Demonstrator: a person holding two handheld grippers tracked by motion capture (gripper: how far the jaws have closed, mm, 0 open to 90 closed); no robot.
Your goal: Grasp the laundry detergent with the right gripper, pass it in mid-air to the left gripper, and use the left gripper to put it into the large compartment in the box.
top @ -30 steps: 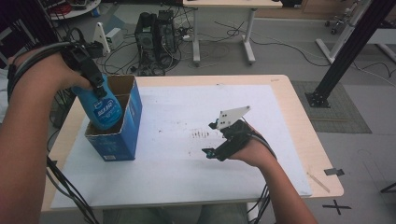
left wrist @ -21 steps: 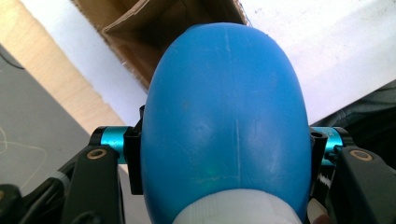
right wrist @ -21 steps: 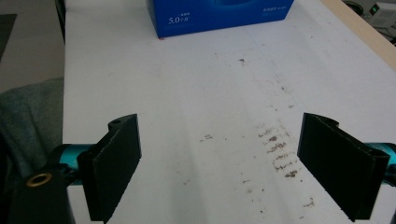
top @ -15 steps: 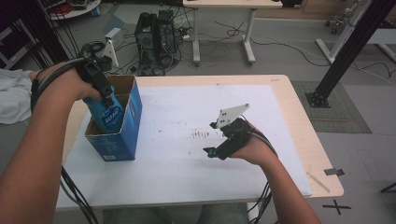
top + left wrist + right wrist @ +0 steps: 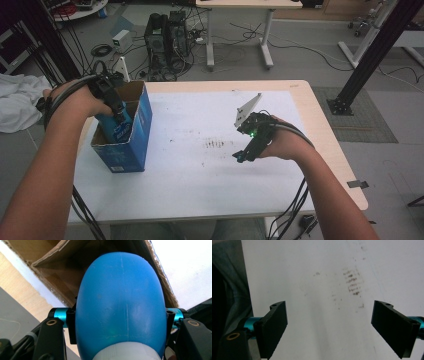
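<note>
A blue plastic bottle (image 5: pixel 120 131) with a white cap end (image 5: pixel 125 352) hangs bottom-down inside an open blue cardboard box (image 5: pixel 134 145) at the table's left. My left gripper (image 5: pixel 114 106) is shut on the bottle's sides, just above the box's rim. In the left gripper view the bottle (image 5: pixel 121 302) sits between both black jaws, with the box's brown inside (image 5: pixel 50 260) beyond it. My right gripper (image 5: pixel 243 154) hovers over the white mat at centre right, pointing down and to the left. In the right gripper view it (image 5: pixel 329 325) stands open with nothing between its jaws.
The white mat (image 5: pixel 200 165) covers most of the wooden table (image 5: pixel 325 135) and has a patch of dark smudges (image 5: pixel 215 144). The box stands near the table's left edge. Cables trail from both grippers over the near edge.
My left hand has sunk, carrying the bottle from above the box down into it. My right gripper has lifted slightly and stayed open.
</note>
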